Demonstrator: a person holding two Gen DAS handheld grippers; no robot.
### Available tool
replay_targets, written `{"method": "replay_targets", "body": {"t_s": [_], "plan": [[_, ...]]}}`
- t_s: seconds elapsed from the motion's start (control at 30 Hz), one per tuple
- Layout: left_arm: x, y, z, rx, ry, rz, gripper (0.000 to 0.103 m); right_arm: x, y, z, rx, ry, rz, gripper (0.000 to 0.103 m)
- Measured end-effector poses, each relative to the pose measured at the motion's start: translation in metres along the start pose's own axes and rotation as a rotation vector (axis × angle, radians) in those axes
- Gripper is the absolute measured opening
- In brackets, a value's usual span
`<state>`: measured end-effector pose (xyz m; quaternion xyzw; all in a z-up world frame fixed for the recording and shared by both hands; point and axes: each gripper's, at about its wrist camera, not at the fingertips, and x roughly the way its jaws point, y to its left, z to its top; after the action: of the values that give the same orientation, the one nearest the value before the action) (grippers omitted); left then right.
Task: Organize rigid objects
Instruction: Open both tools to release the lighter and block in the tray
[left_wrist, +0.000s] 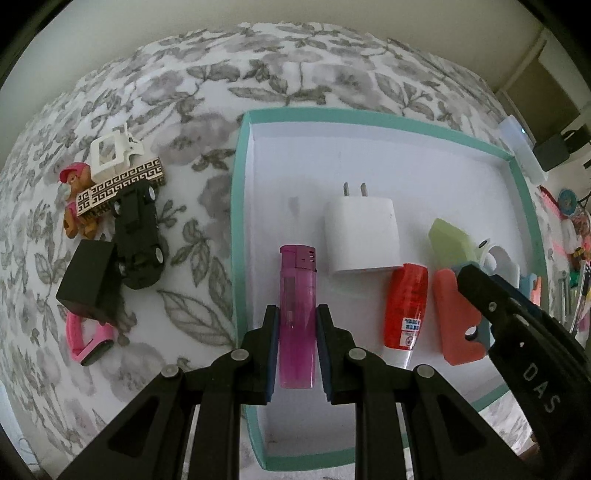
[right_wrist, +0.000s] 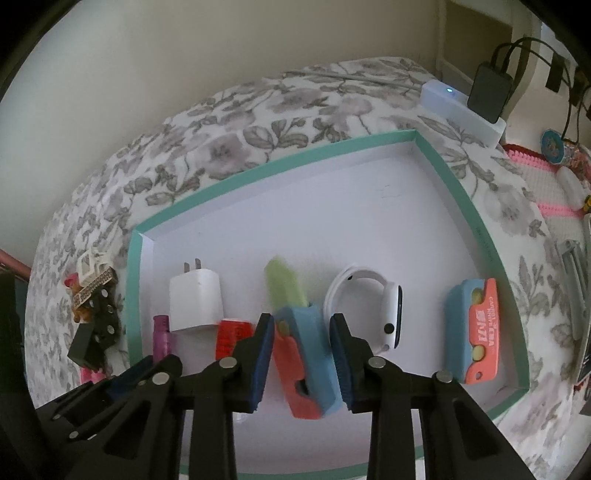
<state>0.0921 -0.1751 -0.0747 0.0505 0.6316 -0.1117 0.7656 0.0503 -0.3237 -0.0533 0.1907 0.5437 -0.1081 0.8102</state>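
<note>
A teal-rimmed white tray (left_wrist: 238, 206) lies on the floral cloth. My left gripper (left_wrist: 296, 314) is shut on a purple lighter (left_wrist: 297, 288) at the tray's left side. Beside the lighter in the tray are a white charger (left_wrist: 362, 232) and a red tube (left_wrist: 404, 306). My right gripper (right_wrist: 301, 325) has its pads against a blue and coral toy knife (right_wrist: 304, 362) with a pale green blade (right_wrist: 284, 282), and it shows in the left wrist view (left_wrist: 476, 291). A white smartwatch (right_wrist: 369, 306) and another blue and coral case (right_wrist: 472, 328) lie to the right.
Left of the tray on the cloth lie a black toy car (left_wrist: 138, 236), a black box (left_wrist: 88, 280), a patterned bar (left_wrist: 118, 190), a toy figure (left_wrist: 74, 206), a white frame (left_wrist: 110, 153) and a pink band (left_wrist: 88, 339). A white device (right_wrist: 461, 110) sits beyond the tray's far right corner.
</note>
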Motion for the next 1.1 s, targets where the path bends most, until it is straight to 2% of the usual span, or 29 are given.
{"method": "replay_targets", "body": {"t_s": [0.47, 0.67, 0.87, 0.9, 1.0, 1.03, 1.07, 1.1], "plan": [[-0.008, 0.002, 0.004, -0.013, -0.014, -0.005, 0.021, 0.0, 0.005, 0.002, -0.049, 0.009, -0.043, 0.034], [-0.028, 0.004, 0.006, -0.021, -0.052, -0.017, 0.022, -0.008, 0.009, 0.004, -0.066, -0.017, -0.059, 0.035], [-0.042, 0.014, 0.008, -0.054, -0.109, 0.01, 0.022, -0.016, 0.011, 0.007, -0.074, -0.05, -0.072, 0.04], [-0.044, 0.017, 0.008, -0.066, -0.116, 0.018, 0.025, -0.016, 0.011, 0.007, -0.075, -0.053, -0.074, 0.04], [-0.046, 0.026, 0.009, -0.111, -0.131, 0.039, 0.04, -0.017, 0.012, 0.007, -0.078, -0.059, -0.079, 0.04], [-0.045, 0.028, 0.01, -0.125, -0.134, 0.047, 0.041, -0.016, 0.013, 0.007, -0.079, -0.061, -0.08, 0.041], [-0.045, 0.03, 0.01, -0.137, -0.136, 0.057, 0.041, -0.016, 0.013, 0.007, -0.081, -0.064, -0.085, 0.043], [-0.045, 0.032, 0.011, -0.147, -0.137, 0.07, 0.041, -0.016, 0.014, 0.007, -0.083, -0.065, -0.09, 0.051]]}}
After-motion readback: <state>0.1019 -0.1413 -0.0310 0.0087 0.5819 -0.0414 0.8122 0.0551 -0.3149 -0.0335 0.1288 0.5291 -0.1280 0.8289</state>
